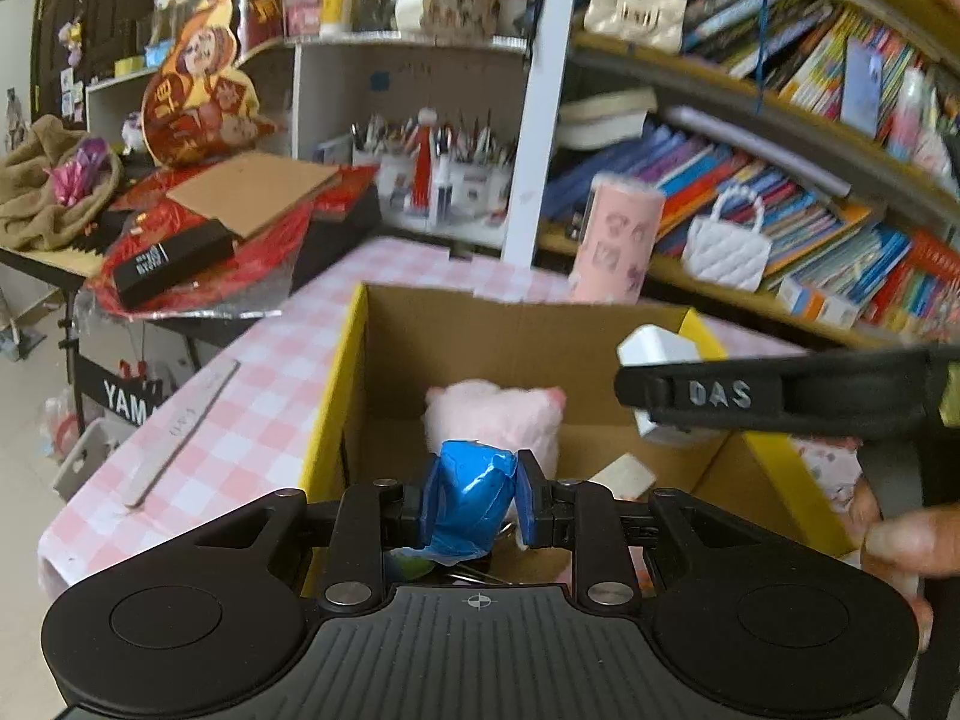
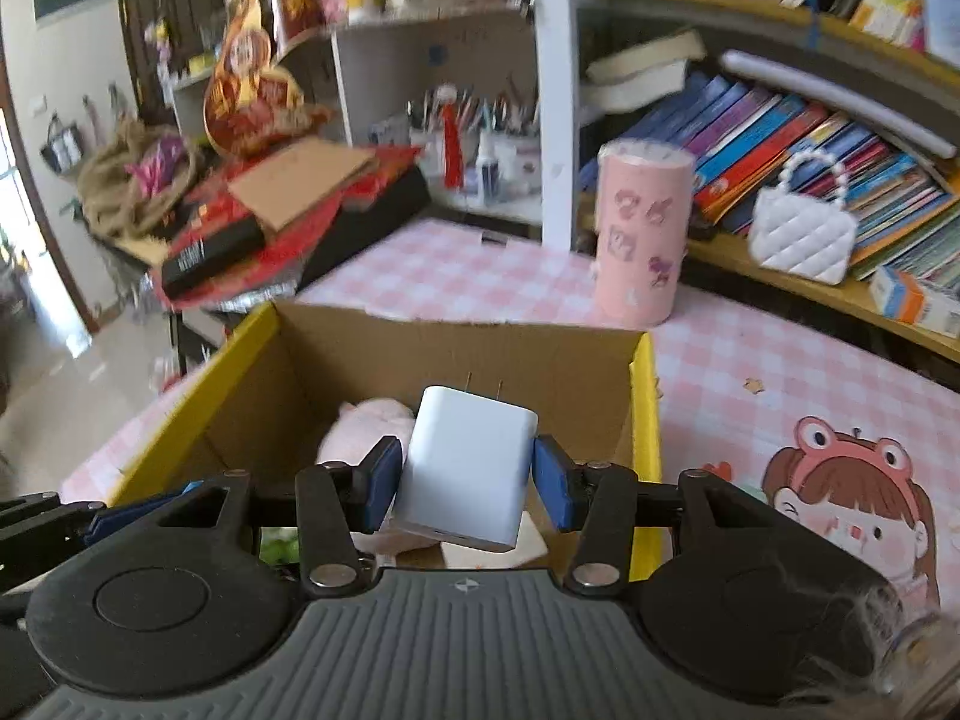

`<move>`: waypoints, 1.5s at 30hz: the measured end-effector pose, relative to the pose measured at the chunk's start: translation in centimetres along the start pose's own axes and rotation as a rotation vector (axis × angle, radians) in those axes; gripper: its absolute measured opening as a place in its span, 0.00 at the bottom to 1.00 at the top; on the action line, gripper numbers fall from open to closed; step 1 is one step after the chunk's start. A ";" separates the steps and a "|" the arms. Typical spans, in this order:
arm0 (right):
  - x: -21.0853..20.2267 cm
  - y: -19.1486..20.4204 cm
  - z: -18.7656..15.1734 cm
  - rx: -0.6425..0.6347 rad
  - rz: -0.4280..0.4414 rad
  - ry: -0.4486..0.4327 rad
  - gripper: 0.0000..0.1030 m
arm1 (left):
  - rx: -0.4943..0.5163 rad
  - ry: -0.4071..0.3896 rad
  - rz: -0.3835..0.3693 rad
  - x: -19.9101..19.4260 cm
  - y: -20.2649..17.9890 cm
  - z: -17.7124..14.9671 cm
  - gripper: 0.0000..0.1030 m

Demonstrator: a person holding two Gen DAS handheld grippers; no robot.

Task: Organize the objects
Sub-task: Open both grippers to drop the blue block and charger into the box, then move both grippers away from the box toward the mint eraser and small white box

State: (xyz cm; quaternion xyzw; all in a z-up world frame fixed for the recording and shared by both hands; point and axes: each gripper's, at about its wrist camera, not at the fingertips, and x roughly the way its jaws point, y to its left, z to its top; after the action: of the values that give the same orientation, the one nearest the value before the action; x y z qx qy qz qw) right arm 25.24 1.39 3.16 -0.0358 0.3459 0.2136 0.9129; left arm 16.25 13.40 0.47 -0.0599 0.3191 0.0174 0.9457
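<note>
A white charger (image 2: 465, 468) with two prongs, tilted, sits pinched between the right gripper (image 2: 467, 483) fingers above the cardboard box (image 2: 354, 354). The left gripper (image 1: 474, 501) fingers pinch a crumpled blue-wrapped lump (image 1: 468, 498), with a pink plush (image 1: 495, 420) just beyond them inside the box.

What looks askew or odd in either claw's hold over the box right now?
The white charger sits tilted in the right claw, prongs pointing away. The left claw pinches a crumpled blue-taped object with loose tape edges. Both are above the cardboard box.
</note>
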 end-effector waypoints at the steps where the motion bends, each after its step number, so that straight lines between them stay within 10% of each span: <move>1: 0.9 -0.1 0.2 -0.009 0.006 0.027 0.45 | 0.005 0.014 0.003 0.6 -0.1 0.0 0.23; 13: 4.8 -0.9 0.9 -0.060 -0.013 0.129 0.45 | 0.009 0.082 0.020 3.8 -0.4 0.0 0.24; 18: 4.7 -0.9 0.9 -0.048 -0.015 0.109 0.48 | 0.017 0.066 0.020 3.4 -0.6 0.2 0.44; 21: 3.2 -1.1 1.3 -0.008 -0.012 0.049 0.62 | 0.026 0.014 -0.010 2.1 -0.8 0.4 0.64; 29: -3.7 -0.5 1.2 0.055 -0.060 -0.142 0.62 | 0.007 -0.113 -0.009 -2.8 -0.2 0.9 0.76; 45: -12.6 2.5 -8.6 0.109 -0.137 -0.192 0.61 | -0.064 -0.131 0.070 -11.7 3.7 -4.5 0.80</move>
State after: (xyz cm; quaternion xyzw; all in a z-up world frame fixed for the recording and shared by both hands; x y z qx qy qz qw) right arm 10.43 -2.78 4.99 0.0110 0.2650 0.1338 0.9549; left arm 3.98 16.52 3.61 -0.0778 0.2578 0.0645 0.9609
